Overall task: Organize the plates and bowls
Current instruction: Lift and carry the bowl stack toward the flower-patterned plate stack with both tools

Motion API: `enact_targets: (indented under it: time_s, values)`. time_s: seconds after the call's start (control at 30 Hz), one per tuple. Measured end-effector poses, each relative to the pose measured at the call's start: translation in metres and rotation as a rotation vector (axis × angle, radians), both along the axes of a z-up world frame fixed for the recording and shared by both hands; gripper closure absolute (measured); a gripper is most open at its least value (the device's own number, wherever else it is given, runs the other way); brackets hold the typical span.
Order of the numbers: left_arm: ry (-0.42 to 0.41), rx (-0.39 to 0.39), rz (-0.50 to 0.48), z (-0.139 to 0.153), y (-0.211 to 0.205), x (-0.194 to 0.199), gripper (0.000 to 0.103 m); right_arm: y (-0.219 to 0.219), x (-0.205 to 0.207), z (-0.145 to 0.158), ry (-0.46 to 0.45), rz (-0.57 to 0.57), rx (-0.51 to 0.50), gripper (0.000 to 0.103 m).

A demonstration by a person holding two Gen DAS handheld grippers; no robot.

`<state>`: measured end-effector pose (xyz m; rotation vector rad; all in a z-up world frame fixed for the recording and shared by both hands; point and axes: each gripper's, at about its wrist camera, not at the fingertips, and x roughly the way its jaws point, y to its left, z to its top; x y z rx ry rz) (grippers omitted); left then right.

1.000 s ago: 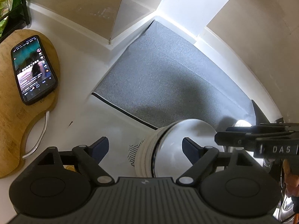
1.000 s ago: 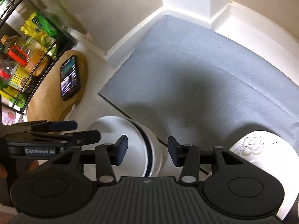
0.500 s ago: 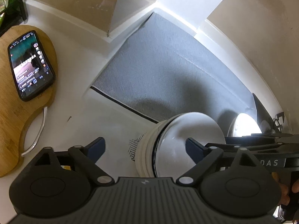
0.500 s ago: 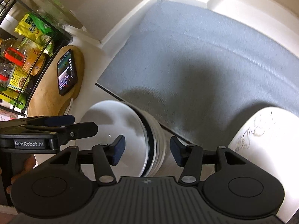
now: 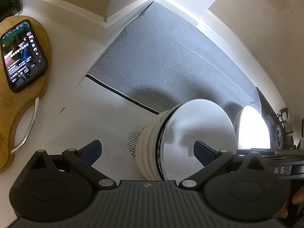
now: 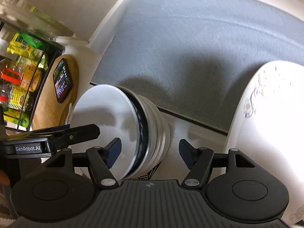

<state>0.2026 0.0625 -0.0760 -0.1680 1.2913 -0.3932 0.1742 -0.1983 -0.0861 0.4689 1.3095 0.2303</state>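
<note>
On the white counter beside an empty grey mat [image 5: 171,60], the stacked bowls [image 6: 136,131] sit ungathered between both spread, empty grippers, left gripper [image 5: 147,150] and right gripper [image 6: 150,150], so organizing looks barely begun.

A stack of white bowls [image 5: 152,152] stands on the white bench [image 5: 95,117]; a white embossed plate [image 6: 269,129] lies near it.
</note>
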Motion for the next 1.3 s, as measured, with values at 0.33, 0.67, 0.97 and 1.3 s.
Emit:
enact_targets:
  time_s: [0.33,0.67,0.97,1.3]
  values:
    - [-0.014,-0.009,0.014,-0.018,0.002,0.002,0.000,0.007,-0.007,-0.019,-0.014,-0.036,0.009,0.033]
    - [0.003,0.007,-0.001,-0.035,0.002,0.008,0.000,0.017,-0.005,-0.032,-0.013,-0.044,-0.005,0.030]
    - [-0.023,-0.040,-0.031,-0.043,-0.002,0.009,0.000,0.018,-0.004,-0.039,-0.010,-0.044,0.024,0.022]
    - [-0.017,-0.065,-0.039,-0.047,-0.001,0.014,0.000,0.017,-0.010,-0.044,-0.047,-0.056,0.064,0.009]
